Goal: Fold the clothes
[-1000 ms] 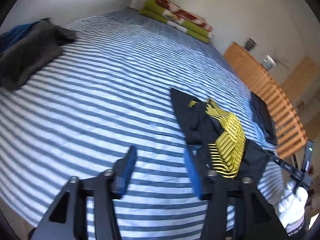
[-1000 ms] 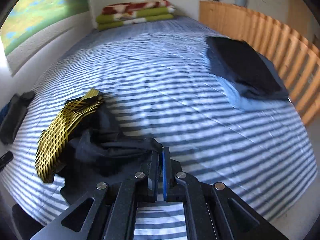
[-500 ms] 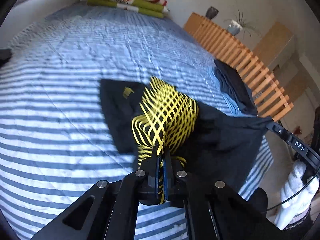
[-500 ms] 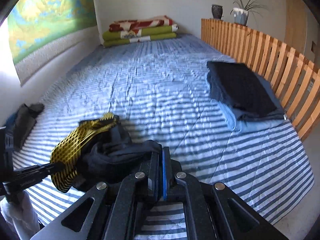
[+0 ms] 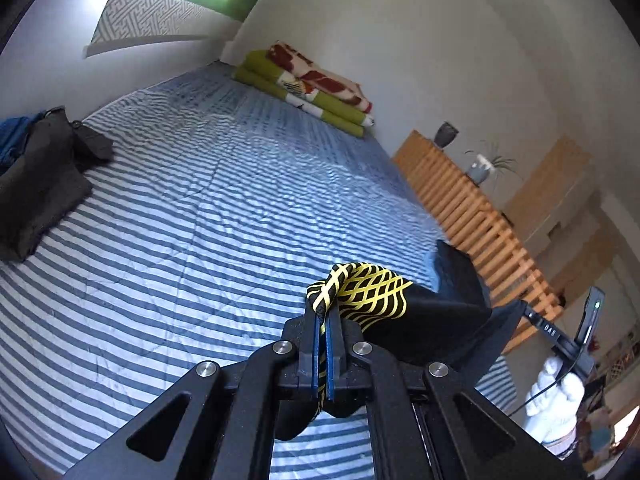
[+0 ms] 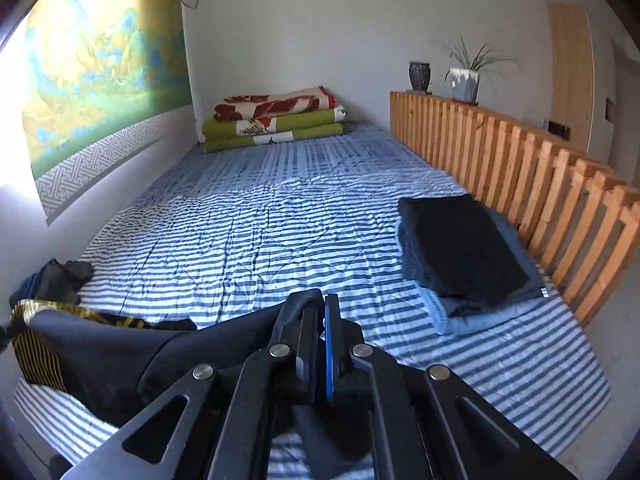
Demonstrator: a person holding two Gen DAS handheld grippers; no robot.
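1. The bed's quilted cover (image 6: 280, 232) is showing narrow blue-grey and white stripes.
2. The black garment with a yellow lattice print (image 5: 372, 292) is showing crossing yellow lines on black at one end and plain black cloth elsewhere.
3. The folded stack of clothes (image 6: 460, 252) is showing black on top, dark blue beneath and pale blue at the bottom.
4. The folded blankets by the far wall (image 6: 276, 120) are showing lime green, with cream and dark red blotches on top.
5. The slatted wooden rail (image 6: 520, 168) is glowing orange-brown.
6. The wall hanging (image 6: 100, 72) is showing yellow, green and blue above a grey-and-white key-pattern border.
7. The crumpled dark pile (image 5: 36, 184) is showing charcoal grey with blue behind.
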